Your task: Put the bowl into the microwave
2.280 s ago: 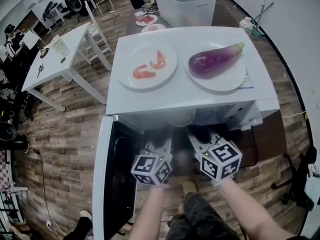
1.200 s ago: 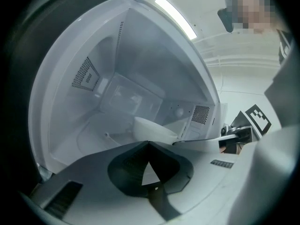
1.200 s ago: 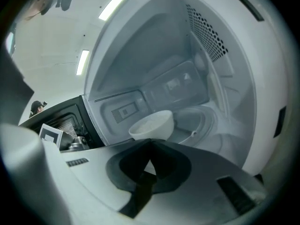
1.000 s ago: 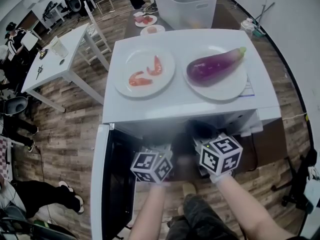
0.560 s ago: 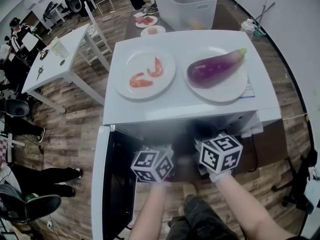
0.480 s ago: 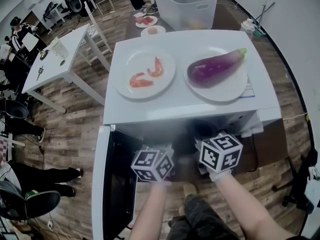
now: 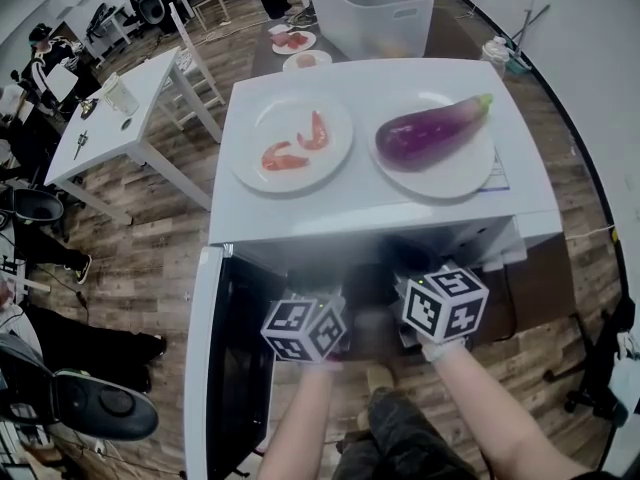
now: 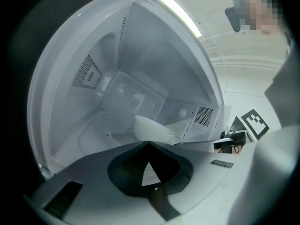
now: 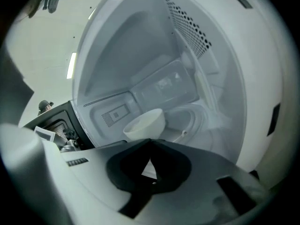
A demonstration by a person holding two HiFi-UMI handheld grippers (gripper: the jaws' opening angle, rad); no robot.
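Since the white bowl (image 9: 145, 122) already sits upright on the floor of the microwave (image 7: 365, 206), about midway across the chamber and clear of its walls, we judge the placing itself to be as good as done. The door (image 7: 203, 368) hangs wide open to our left. The left gripper (image 8: 149, 143) and the right gripper (image 9: 150, 140) are both at the mouth of the chamber, side by side and pointing in. In each gripper view the jaws are pressed together at the tips with nothing between them, and the bowl stands just beyond those tips. We cannot tell whether either tip touches its rim. On top of the microwave rest a plate of shrimp (image 7: 300, 173) and a plate (image 7: 455, 178) carrying an eggplant (image 7: 430, 133), neither of them part of this job. The bowl looks small, empty and smooth, so we expect it to be light and stiff, and to slide easily on the chamber floor if nudged. It might chip if it is ceramic. Should it need shifting, we would pinch the rim, one jaw inside and one outside, since the rounded outer wall offers closed or sliding jaws little to grip.
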